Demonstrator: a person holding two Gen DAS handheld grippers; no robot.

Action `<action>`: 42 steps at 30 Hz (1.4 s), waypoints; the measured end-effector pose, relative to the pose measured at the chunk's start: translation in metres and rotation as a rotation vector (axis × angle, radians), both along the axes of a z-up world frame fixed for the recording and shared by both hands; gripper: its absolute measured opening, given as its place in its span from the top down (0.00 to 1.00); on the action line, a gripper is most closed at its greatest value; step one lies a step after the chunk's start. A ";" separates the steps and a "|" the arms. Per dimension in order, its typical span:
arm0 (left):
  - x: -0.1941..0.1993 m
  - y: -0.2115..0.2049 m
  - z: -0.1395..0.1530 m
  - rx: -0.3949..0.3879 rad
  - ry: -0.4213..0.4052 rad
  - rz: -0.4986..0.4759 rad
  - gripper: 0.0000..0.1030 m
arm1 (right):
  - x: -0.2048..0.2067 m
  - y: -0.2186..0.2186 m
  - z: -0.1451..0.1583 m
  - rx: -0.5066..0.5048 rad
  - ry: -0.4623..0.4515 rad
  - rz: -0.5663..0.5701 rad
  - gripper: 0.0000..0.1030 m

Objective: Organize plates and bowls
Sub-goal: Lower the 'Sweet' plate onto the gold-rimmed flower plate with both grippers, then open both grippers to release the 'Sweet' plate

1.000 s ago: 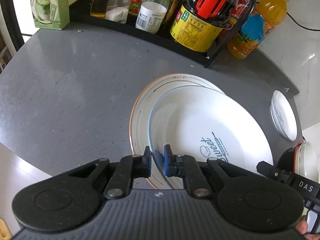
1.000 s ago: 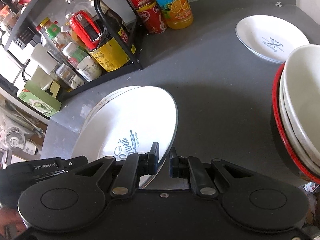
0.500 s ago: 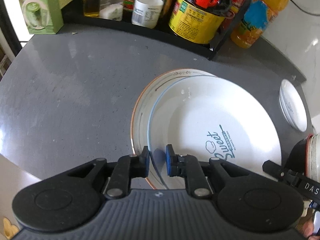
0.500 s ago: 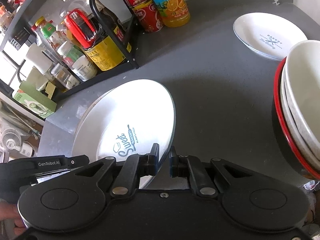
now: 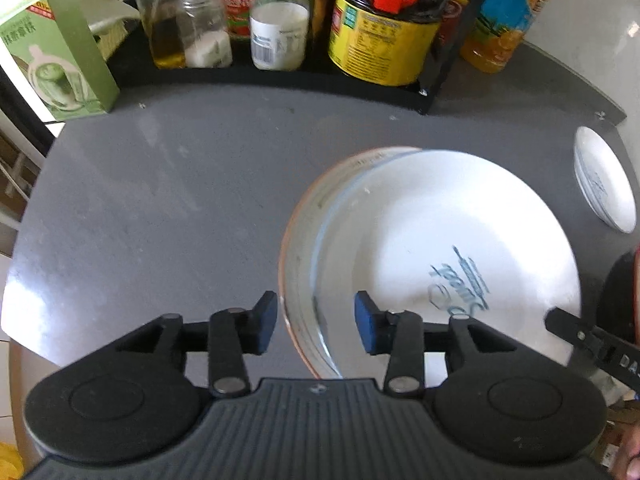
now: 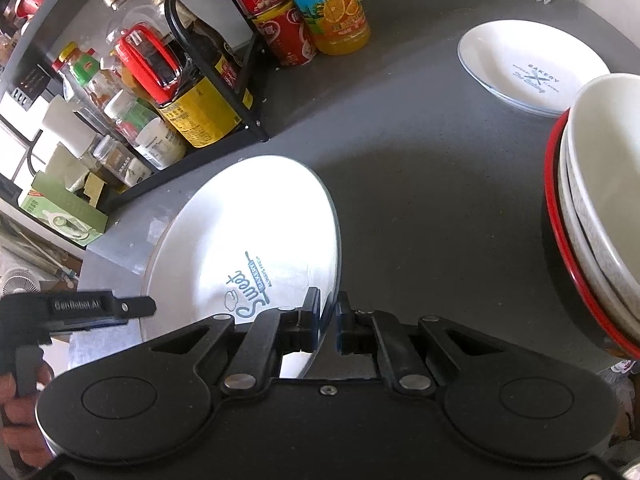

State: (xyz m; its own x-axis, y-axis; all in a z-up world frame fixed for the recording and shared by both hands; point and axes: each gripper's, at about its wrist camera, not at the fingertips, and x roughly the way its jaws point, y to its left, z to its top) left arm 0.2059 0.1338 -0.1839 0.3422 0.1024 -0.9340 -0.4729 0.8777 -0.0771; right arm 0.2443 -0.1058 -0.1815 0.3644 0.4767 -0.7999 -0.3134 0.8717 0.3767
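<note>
A large white plate with blue "Sweet" lettering (image 5: pixel 440 232) (image 6: pixel 256 240) lies on top of an orange-rimmed plate (image 5: pixel 296 232) on the grey counter. My left gripper (image 5: pixel 316 322) straddles the near rims of both plates; its jaws are opening and the blue pads stand off the rims. My right gripper (image 6: pixel 329 322) is shut on the white plate's right rim. A small "Bakery" plate (image 6: pixel 532 66) (image 5: pixel 604 184) sits at the far right. White bowls (image 6: pixel 604 184) are stacked in a red-rimmed one at the right edge.
A black rack (image 5: pixel 280 76) of bottles and jars (image 6: pixel 192 96) runs along the back. An orange juice bottle (image 6: pixel 332 4) and red cans (image 6: pixel 280 28) stand beside it, a green box (image 5: pixel 60 56) at the left. The counter's rounded edge (image 5: pixel 24 216) falls away on the left.
My left gripper's jaws have spread apart and let go of the plate rim, and the gripper has shifted left. The white plate has settled down onto the orange-rimmed plate. My right gripper keeps its hold.
</note>
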 end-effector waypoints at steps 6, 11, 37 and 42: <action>0.014 0.014 -0.004 0.006 0.008 0.022 0.58 | 0.002 0.003 -0.002 -0.004 0.005 -0.006 0.93; 0.025 0.017 -0.013 0.006 0.020 0.015 0.58 | 0.002 0.006 -0.005 -0.010 0.014 0.002 0.92; 0.032 0.028 -0.019 0.014 0.005 0.005 0.56 | 0.015 0.011 -0.026 -0.053 0.074 -0.025 0.61; 0.036 0.020 -0.017 0.054 0.050 -0.001 0.56 | 0.013 0.001 -0.016 0.002 0.066 -0.024 0.62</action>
